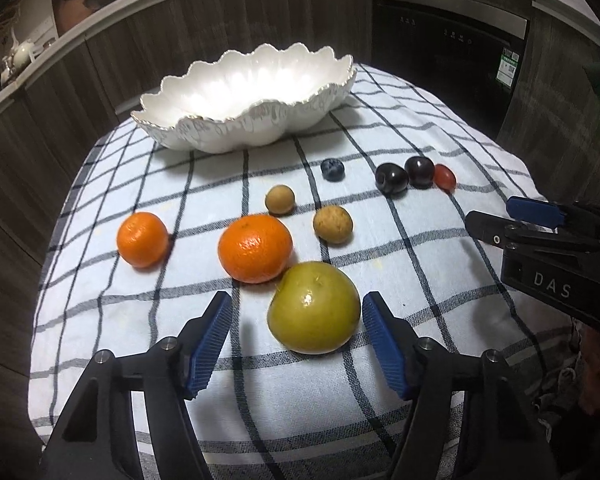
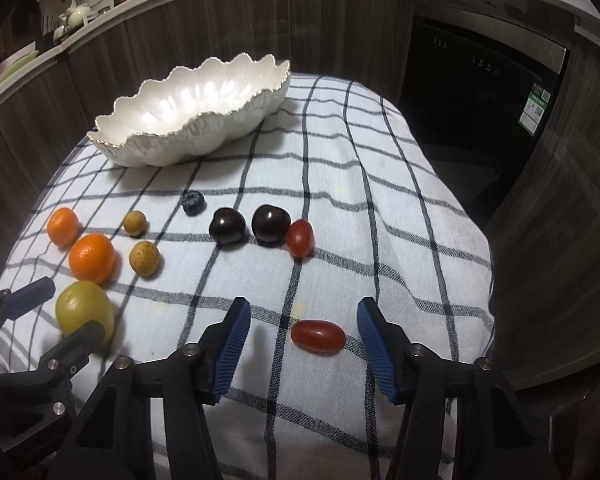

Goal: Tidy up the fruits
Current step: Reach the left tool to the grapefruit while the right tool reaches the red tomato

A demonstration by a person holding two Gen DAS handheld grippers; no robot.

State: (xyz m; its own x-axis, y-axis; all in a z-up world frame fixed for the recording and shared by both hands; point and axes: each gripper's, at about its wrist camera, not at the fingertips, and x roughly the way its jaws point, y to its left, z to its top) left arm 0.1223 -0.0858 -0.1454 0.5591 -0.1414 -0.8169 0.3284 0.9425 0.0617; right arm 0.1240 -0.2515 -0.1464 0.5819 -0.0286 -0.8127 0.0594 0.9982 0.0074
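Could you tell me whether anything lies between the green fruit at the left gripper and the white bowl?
Yes. The larger orange sits right behind the green fruit, touching it, on the line to the white bowl. Two small brown fruits lie further on. Lifted above them, nothing visible blocks it.

Both wrist views look steeply down, close over checked cloth [image 1: 340,380]; share fruit, bowl [image 2: 188,120].

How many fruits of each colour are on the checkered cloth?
Orange: 2
Yellow-green: 1
Tan-brown: 2
Blue: 1
Dark purple: 2
Red: 2
Total: 10
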